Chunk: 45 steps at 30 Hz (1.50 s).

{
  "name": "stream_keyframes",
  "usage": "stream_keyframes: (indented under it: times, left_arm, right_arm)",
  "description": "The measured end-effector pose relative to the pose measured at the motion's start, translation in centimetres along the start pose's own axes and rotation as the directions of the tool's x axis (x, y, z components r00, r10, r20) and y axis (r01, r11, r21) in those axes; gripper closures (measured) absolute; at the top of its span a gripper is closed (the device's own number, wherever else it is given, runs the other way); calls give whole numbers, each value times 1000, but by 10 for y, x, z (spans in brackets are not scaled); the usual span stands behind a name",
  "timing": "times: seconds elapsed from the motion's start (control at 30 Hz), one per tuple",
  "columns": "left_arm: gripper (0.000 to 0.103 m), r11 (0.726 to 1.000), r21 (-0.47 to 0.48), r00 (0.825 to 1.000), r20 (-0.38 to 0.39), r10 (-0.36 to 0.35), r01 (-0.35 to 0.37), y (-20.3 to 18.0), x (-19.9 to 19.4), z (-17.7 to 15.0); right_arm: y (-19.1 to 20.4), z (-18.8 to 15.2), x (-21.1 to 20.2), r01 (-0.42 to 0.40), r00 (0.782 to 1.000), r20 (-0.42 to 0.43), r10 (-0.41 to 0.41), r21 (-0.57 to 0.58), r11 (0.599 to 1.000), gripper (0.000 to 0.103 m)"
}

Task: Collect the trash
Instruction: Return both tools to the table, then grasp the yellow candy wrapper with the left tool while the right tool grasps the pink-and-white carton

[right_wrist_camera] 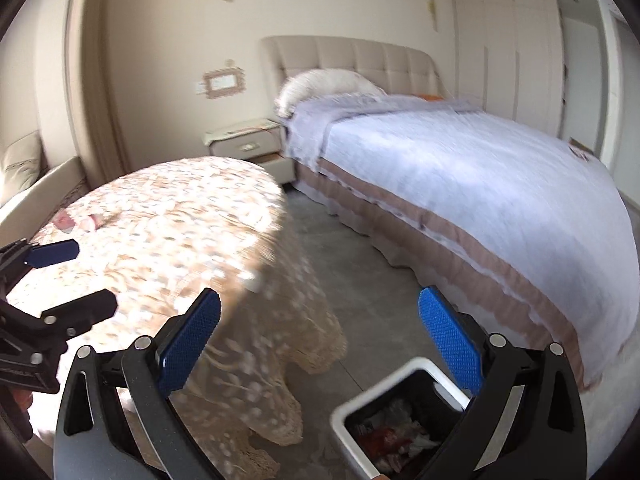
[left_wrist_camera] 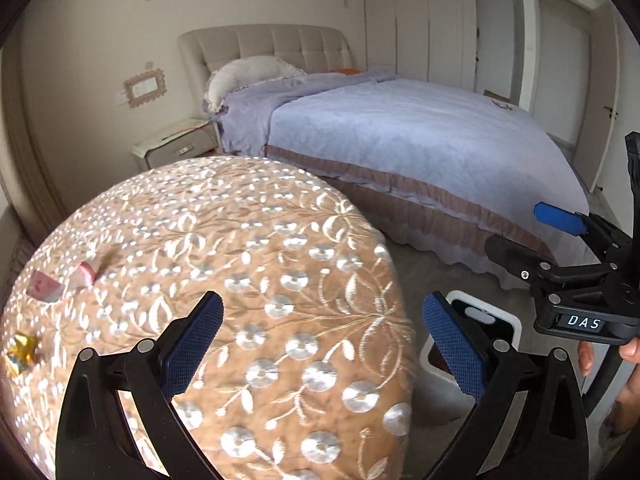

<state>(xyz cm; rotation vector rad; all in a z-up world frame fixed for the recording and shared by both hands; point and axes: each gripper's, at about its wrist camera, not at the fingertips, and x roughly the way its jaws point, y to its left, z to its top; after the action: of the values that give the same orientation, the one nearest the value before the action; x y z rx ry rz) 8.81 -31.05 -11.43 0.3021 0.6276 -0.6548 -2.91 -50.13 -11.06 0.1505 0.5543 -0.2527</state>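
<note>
A round table (left_wrist_camera: 248, 264) under a tan embroidered cloth carries two pink wrappers (left_wrist_camera: 46, 286) and a gold wrapper (left_wrist_camera: 20, 352) near its left edge. My left gripper (left_wrist_camera: 320, 344) hovers open over the table's near side with nothing between its fingers. A white-rimmed trash bin (right_wrist_camera: 360, 396) stands on the floor to the right of the table, with crumpled trash inside. My right gripper (right_wrist_camera: 320, 320) is wide open and empty above the bin. Each gripper shows in the other's view: the right gripper (left_wrist_camera: 516, 228) beside the bin (left_wrist_camera: 512, 320), the left gripper (right_wrist_camera: 96, 276) over the table (right_wrist_camera: 168, 224).
A large bed (left_wrist_camera: 420, 136) with a lilac cover fills the right side. A nightstand (left_wrist_camera: 180, 146) stands between the bed and the table. A cream sofa (right_wrist_camera: 24, 184) sits at the far left. Grey floor (right_wrist_camera: 360, 240) runs between table and bed.
</note>
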Motion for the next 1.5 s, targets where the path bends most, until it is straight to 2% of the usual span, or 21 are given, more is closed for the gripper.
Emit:
stream_keyframes:
  times: [0.17, 0.37, 0.6, 0.8, 0.93, 1.1, 1.37, 1.5]
  left_arm:
    - [5, 995, -72, 997, 19, 72, -70, 47, -22, -10]
    - [5, 973, -167, 986, 23, 165, -159, 109, -47, -23]
    - [5, 922, -281, 961, -5, 276, -267, 191, -72, -46]
    - [5, 869, -361, 939, -62, 339, -338, 261, -81, -69]
    - [5, 838, -400, 927, -103, 362, -371, 301, -80, -81]
    - [5, 818, -422, 920, -137, 368, -390, 338, -72, -88]
    - [5, 813, -409, 910, -208, 359, -414, 376, -41, -94]
    - [5, 815, -421, 914, -255, 315, -398, 395, -19, -98]
  right_arm:
    - [53, 21, -5, -67, 996, 51, 72, -90, 994, 4]
    - [118, 40, 1, -153, 985, 50, 164, -177, 972, 4]
    - [203, 52, 15, -267, 959, 17, 283, -283, 921, 4]
    - [268, 59, 31, -347, 931, -19, 364, -354, 869, 4]
    - [304, 64, 47, -387, 914, -48, 402, -397, 832, 4]
    - [342, 68, 74, -419, 901, -93, 424, -437, 796, 4]
    - [382, 66, 108, -459, 884, -166, 437, -492, 740, 4]
    - [396, 66, 120, -466, 880, -181, 440, -512, 721, 4]
